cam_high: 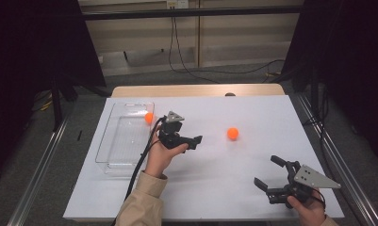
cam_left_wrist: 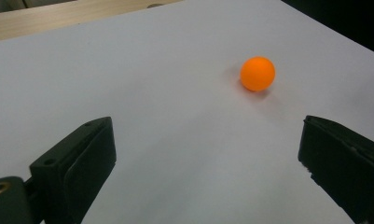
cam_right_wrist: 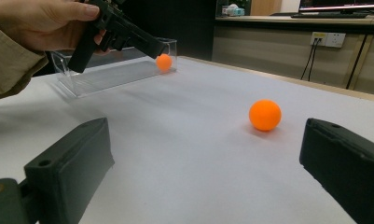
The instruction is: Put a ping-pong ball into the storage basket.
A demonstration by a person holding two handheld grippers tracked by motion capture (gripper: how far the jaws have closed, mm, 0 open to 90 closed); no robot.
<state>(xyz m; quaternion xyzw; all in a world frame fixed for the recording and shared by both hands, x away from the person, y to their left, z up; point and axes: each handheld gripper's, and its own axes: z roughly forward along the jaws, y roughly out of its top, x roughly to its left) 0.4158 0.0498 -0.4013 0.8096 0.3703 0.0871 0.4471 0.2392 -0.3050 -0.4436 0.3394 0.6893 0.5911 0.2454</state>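
Jaws spread, the left gripper (cam_high: 192, 141) faces a small orange ball (cam_high: 232, 133) to its right; centring before closing should stop it rolling. The right gripper (cam_high: 270, 173) waits spread, near.

The person's left hand (cam_high: 162, 153), coming out of a beige sleeve (cam_high: 142, 202), holds the black left gripper (cam_high: 197, 141) raised over the middle of the table, its jaws spread wide and pointing to the right. The right hand (cam_high: 309, 209), at the near right corner, holds the black right gripper (cam_high: 267, 172) low with its jaws also wide apart, pointing left and forward.
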